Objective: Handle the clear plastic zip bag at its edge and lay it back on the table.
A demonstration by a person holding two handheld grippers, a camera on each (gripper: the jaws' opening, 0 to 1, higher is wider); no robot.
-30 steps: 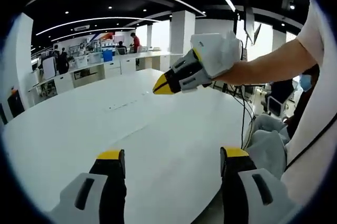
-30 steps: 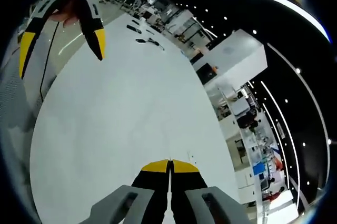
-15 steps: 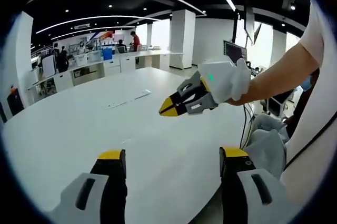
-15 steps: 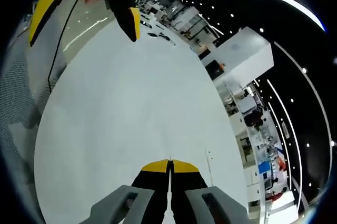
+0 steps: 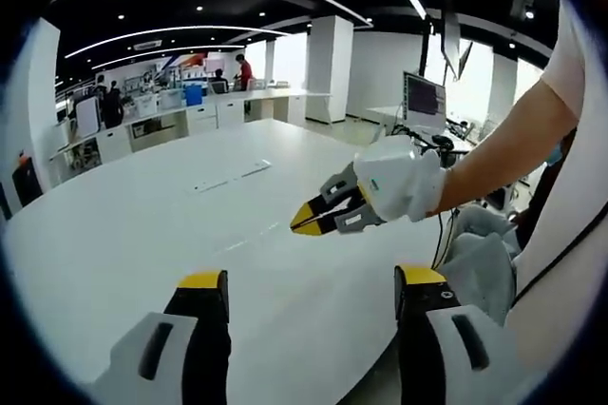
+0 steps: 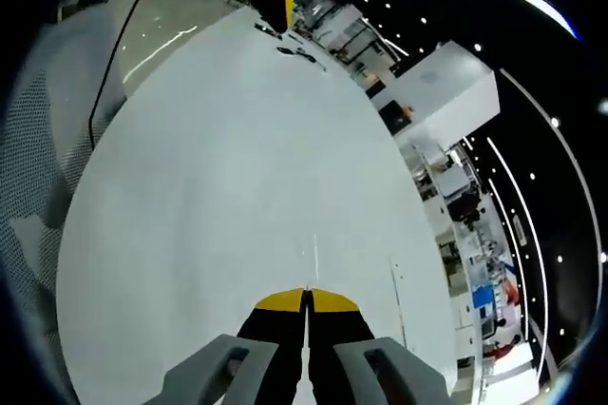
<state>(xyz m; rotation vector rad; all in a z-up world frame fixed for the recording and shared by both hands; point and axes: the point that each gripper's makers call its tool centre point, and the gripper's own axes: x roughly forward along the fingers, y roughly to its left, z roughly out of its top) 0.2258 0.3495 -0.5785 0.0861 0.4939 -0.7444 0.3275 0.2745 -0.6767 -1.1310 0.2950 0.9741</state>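
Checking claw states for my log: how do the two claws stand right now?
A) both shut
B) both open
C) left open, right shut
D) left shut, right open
C: in the left gripper view the left claw has its jaws wide apart, while the right claw has its yellow tips pressed together above the white table.

- Two grippers: the left gripper point(image 5: 309, 283) and the right gripper point(image 5: 306, 224), each with two yellow-tipped fingers point(image 5: 200, 281).
- One big white table point(image 5: 142, 215).
- One clear plastic zip bag point(image 5: 233, 180), flat on the table, faint to see.
- One monitor point(image 5: 424, 101) with a dark screen at the back.
- One blue box point(image 5: 194, 99) on the far counter.
- One white pillar point(image 5: 328, 67).
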